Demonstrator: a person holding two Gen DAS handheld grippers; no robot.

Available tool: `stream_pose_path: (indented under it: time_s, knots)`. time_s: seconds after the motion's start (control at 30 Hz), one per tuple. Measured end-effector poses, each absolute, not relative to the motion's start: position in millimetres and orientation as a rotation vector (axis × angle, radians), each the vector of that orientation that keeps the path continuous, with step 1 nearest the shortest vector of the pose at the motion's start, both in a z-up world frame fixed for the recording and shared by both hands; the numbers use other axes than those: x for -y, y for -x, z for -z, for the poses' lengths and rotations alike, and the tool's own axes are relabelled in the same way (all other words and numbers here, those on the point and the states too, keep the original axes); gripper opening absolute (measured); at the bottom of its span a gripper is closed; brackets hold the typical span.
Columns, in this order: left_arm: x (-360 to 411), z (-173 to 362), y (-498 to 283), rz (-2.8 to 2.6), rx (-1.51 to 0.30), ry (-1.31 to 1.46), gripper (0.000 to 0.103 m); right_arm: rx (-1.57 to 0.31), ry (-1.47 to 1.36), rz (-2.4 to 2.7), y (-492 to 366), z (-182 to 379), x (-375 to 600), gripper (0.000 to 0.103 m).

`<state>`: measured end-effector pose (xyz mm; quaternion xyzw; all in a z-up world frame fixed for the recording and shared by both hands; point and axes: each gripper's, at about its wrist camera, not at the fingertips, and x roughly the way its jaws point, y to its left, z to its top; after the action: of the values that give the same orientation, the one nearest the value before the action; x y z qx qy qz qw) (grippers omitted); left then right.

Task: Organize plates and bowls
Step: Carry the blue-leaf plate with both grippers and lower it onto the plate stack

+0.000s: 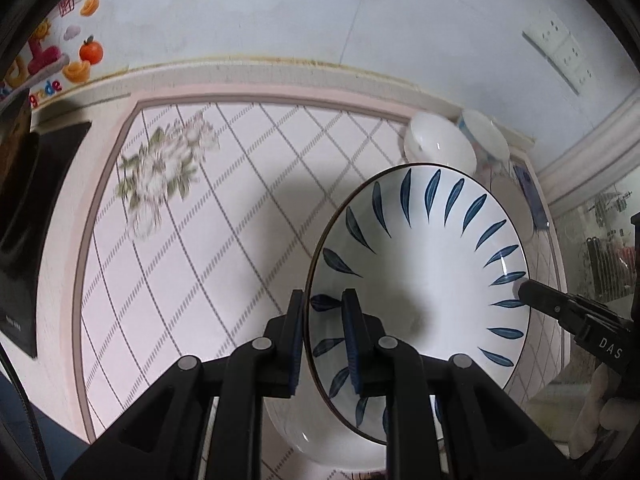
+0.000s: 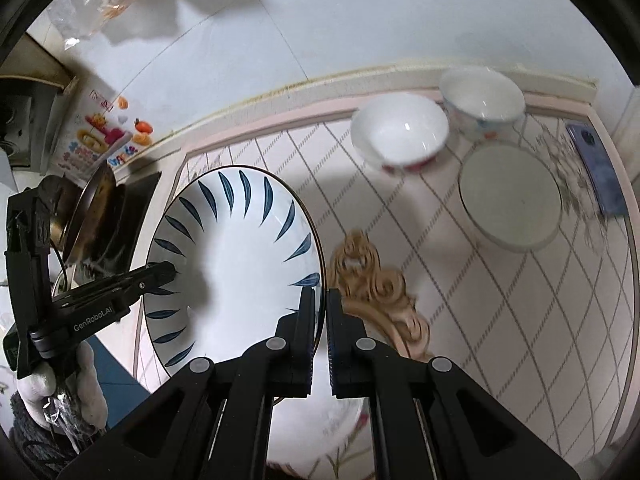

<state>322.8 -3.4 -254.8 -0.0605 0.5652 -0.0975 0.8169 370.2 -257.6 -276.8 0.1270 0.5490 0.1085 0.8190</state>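
Both grippers grip one plate (image 1: 420, 264), white with a ring of blue leaf strokes and a thin dark rim, held clear above the table (image 1: 168, 280). The left gripper (image 1: 325, 300) is nearly closed, its two pads pinching the plate's rim on the left side; in the right wrist view the same gripper reaches in from the left, held by a white-gloved hand (image 2: 60, 384). The right gripper (image 2: 320, 292) is closed tight on the opposite edge of the plate (image 2: 236, 264), the rim running between its fingers. In the left wrist view its fingertip lies on the plate's right rim.

The table is covered in a pale pink cloth with a diamond grid and a flower print (image 1: 164, 164). A white bowl (image 2: 400, 130) stands near the far edge, and just beside it on the right a second bowl (image 2: 482, 102) with small coloured marks on its outside. A round white dish (image 2: 510, 196) sits in front of that second bowl, and a dark phone (image 2: 596, 168) lies to its right. Directly beneath the plate, another white bowl (image 1: 320, 432) shows partly between the left gripper's arms
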Motion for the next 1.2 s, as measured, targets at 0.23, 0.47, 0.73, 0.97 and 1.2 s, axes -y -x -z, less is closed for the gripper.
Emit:
stream_pose_path:
  time_s: [0.23,0.47,0.73,0.97,1.2]
  knots:
    - [9,283,-299,0.198,-1.262,0.129,0.016,-1.22,-0.27,-0.249,-338,307,267,0.007]
    - [11,311,-292,0.179,-1.314,0.118,0.016,-1.268,-0.275,-0.252,-329,338,272,0.007]
    - [10,329,-293,0.164,-1.351,0.116,0.017,-1.304,-0.267,-0.255,-331,360,269,0.007]
    - [11,339,-292,0.147,-1.364,0.095,0.017,-1.296,-0.261,-0.261,-336,358,266,0.007]
    - [9,338,-294,0.148,-1.349,0.088,0.016,-1.31,-0.253,-0.248,-339,360,261,0.007]
